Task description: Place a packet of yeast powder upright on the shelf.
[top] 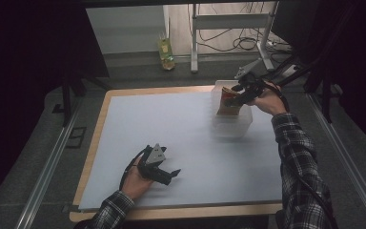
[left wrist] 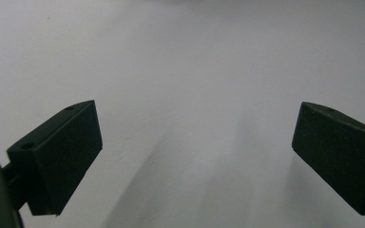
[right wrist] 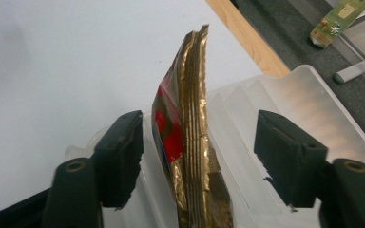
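A gold and red foil packet [right wrist: 190, 142] stands on edge inside a clear plastic bin [right wrist: 285, 95], seen edge-on in the right gripper view. My right gripper [right wrist: 197, 156] straddles the packet with its jaws apart and a gap between each pad and the foil. From above, the right gripper [top: 242, 93] hovers over the packet [top: 228, 102] in the bin [top: 232, 125] at the far right of the table. My left gripper [top: 171, 175] lies low on the white table surface [top: 181, 143] near the front left, jaws wide apart with nothing between them [left wrist: 197, 156].
The bin sits close to the table's wooden back edge [top: 157, 89]. Past that edge on the floor are a yellow-green bottle [top: 166, 53], metal stand legs [top: 228, 28] and cables. Dark curtains hang at both sides.
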The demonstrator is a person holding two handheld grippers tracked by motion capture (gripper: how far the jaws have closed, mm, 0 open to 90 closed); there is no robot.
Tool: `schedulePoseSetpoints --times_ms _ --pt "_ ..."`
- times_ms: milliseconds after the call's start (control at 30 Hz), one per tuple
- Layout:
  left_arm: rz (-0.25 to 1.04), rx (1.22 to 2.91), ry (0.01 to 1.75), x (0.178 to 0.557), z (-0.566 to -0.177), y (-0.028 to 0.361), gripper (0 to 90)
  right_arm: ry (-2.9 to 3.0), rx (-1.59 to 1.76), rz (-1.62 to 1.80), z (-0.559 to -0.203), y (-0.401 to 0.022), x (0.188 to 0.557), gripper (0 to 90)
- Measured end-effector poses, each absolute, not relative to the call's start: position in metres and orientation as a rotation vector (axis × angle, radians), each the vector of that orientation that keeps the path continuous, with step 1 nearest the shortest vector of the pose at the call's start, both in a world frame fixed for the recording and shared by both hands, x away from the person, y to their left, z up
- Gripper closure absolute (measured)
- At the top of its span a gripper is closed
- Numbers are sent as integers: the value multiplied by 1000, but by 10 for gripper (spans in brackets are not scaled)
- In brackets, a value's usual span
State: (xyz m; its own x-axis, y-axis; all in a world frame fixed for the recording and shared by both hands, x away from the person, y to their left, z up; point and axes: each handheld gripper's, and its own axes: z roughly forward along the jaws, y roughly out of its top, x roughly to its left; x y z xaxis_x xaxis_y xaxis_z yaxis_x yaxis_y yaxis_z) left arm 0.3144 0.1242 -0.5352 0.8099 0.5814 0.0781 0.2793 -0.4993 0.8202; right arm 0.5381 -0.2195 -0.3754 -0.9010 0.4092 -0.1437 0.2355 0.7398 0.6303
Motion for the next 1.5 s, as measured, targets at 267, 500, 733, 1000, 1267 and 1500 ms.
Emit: schedulePoseSetpoints --times_ms 267,500,733,1000,1267,1500 --pt "440 2121 627 314 -535 124 26 2639 538 962 -367 -222 533 234" --pt "440 2122 627 314 -535 123 26 2618 568 1021 -361 -226 530 183" --pt "441 2123 627 314 -535 124 26 2608 571 1024 -359 -225 527 147" --pt "440 2121 626 314 -535 123 26 2590 561 1056 -352 -225 522 110" --pt "442 2123 623 314 -535 123 26 2575 586 1058 -347 -227 517 82" --pt "441 2113 622 313 -534 124 26 2554 599 1092 -340 -228 510 65"
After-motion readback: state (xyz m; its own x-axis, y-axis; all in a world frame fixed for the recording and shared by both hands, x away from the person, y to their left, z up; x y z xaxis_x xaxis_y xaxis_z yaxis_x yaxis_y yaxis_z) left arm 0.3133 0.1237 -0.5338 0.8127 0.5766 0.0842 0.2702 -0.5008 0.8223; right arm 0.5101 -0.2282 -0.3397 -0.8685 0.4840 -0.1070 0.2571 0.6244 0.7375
